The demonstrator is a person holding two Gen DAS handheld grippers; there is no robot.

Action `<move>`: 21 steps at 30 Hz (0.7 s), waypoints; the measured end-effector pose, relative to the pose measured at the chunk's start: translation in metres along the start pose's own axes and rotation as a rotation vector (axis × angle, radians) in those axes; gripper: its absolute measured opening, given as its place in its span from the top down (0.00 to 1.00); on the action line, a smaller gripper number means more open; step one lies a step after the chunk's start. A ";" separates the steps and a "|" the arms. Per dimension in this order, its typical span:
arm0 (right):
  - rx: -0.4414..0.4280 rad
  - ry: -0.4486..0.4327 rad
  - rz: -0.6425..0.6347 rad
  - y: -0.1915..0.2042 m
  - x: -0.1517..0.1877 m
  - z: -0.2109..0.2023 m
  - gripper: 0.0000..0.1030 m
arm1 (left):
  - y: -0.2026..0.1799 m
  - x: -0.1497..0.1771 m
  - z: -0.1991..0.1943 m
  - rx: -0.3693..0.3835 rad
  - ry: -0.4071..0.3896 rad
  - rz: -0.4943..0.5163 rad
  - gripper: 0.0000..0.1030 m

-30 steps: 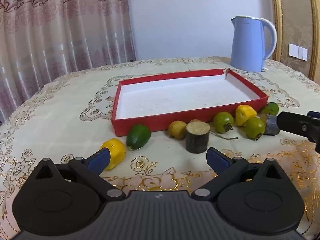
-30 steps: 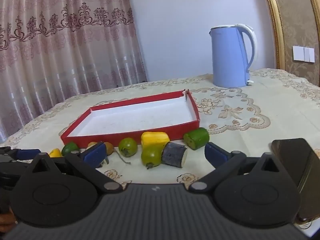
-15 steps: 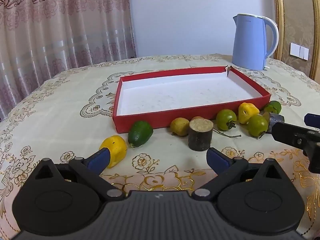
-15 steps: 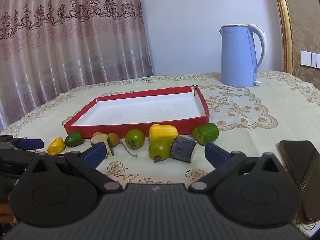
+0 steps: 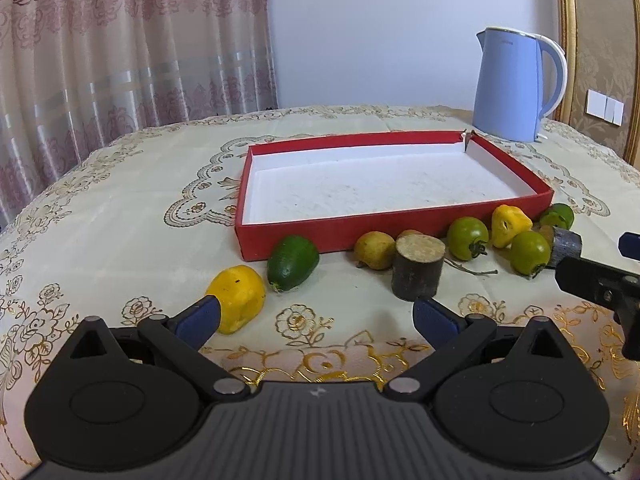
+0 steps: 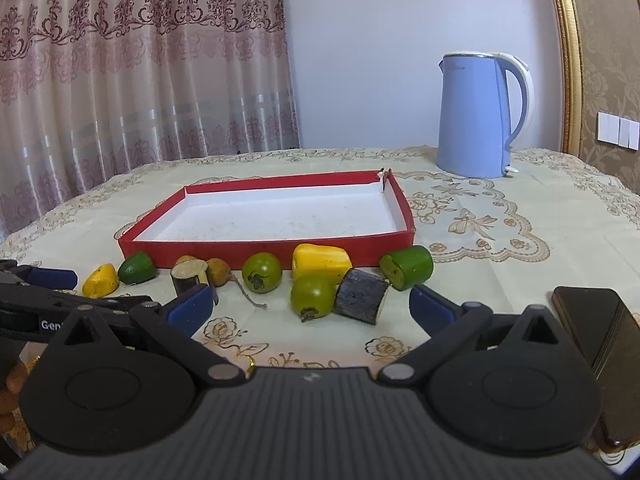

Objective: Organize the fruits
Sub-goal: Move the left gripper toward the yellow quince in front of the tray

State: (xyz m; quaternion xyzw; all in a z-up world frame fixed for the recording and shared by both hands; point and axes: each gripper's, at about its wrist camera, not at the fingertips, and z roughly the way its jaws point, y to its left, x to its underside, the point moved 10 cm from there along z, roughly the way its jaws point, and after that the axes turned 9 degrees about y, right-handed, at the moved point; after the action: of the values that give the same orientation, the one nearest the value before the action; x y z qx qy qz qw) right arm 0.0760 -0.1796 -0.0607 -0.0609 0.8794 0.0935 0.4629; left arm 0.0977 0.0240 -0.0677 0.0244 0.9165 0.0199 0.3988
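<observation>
Both spread and empty: left gripper (image 5: 316, 314) nearest the yellow fruit (image 5: 237, 298) beside its left finger, right gripper (image 6: 310, 306) facing the green tomato (image 6: 312, 295).

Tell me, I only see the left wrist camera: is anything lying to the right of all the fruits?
Observer: Yes, a black phone lies flat, just right of the right gripper.
Operator: Is the green piece at the end whole?
Observer: No. The green piece is cut, and its pale flat face turns toward the right wrist camera.
Operator: Did the other gripper grab that dark stump?
Observer: No. The right gripper is open and holds nothing; the dark stump lies on its side just ahead of it.
</observation>
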 end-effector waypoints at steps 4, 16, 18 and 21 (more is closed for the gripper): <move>0.007 -0.009 -0.020 0.003 0.000 0.000 0.00 | 0.009 -0.004 -0.001 -0.009 -0.021 -0.009 0.00; -0.001 -0.003 -0.032 0.007 0.003 0.002 0.00 | 0.039 -0.007 0.002 -0.029 -0.038 -0.017 0.00; 0.015 -0.007 -0.059 0.010 0.004 0.002 0.00 | 0.040 -0.006 0.004 -0.037 -0.036 -0.014 0.00; 0.008 0.003 -0.068 0.012 0.005 0.004 0.00 | 0.043 -0.006 0.004 -0.044 -0.039 -0.009 0.01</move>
State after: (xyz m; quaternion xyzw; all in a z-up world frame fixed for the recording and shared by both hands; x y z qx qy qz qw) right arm 0.0735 -0.1674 -0.0657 -0.0891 0.8778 0.0738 0.4649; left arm 0.1061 0.0668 -0.0636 0.0119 0.9080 0.0379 0.4171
